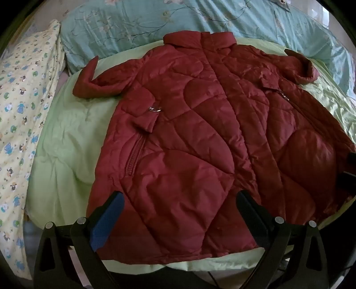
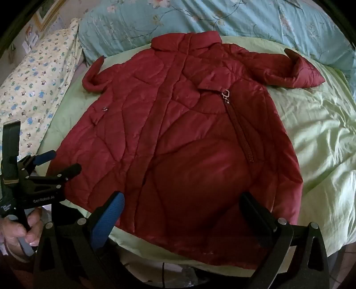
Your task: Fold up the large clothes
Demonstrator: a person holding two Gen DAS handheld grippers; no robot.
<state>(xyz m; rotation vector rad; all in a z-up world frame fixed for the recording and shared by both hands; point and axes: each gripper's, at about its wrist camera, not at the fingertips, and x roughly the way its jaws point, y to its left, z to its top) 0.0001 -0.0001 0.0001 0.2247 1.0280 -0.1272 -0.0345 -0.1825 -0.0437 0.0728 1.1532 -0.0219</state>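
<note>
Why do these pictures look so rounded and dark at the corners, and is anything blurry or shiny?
Left wrist view: the fisheye lens bows the green sheet, black corners frame it, and the red coat is sharp with a soft sheen. Right wrist view: same bulge; a pale highlight lies on the coat's lower panel, and the near right gripper looks oversized and dim.

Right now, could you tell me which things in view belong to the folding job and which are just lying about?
Job:
red quilted coat
left gripper, open
right gripper, open
green quilt beneath the coat

Lying about:
blue floral duvet
cartoon-print pillow
</note>
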